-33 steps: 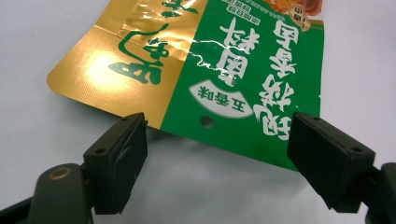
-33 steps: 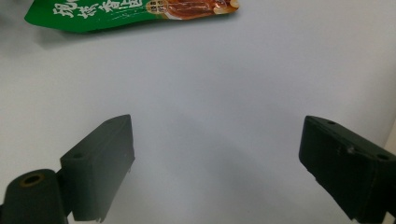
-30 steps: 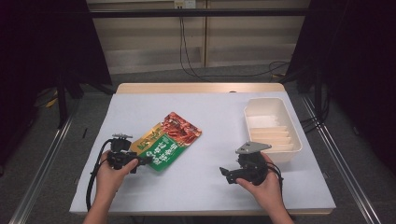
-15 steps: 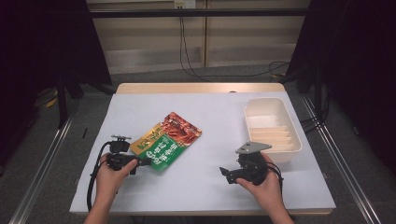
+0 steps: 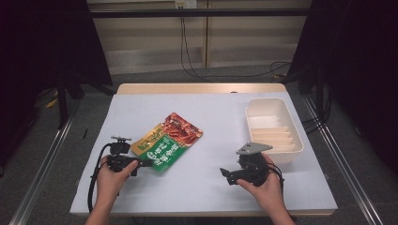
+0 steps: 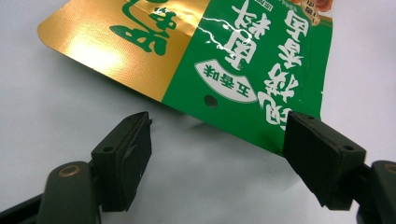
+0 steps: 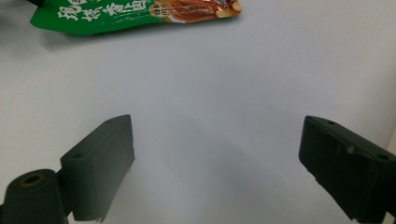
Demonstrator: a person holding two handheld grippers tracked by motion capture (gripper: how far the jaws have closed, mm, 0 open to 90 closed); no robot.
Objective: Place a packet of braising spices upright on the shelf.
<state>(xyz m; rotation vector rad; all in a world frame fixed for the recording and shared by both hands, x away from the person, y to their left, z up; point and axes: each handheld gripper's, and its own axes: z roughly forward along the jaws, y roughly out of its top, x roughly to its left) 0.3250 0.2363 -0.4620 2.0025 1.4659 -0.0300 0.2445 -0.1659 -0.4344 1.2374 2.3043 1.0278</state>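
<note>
Snack packet point(image 5: 167, 140) lies flat on the white worktop point(image 5: 211, 122), a little toward nine o'clock from the middle, its long axis running from seven o'clock up to one o'clock. Red pictured end points to one o'clock, green and gold end to seven o'clock. Left claw point(image 5: 146, 163) sits right at that green end, jaws spread wide and gripping nothing; in the left gripper view the packet's point(image 6: 224, 60) lower edge hangs just beyond the two pads, one corner by the far pad, and I cannot tell whether it touches. Right claw point(image 5: 224, 172) rests well apart, toward five o'clock, jaws open over bare worktop. White tray point(image 5: 277, 123) stands at three o'clock, beside the right hand point(image 5: 263, 185).
</note>
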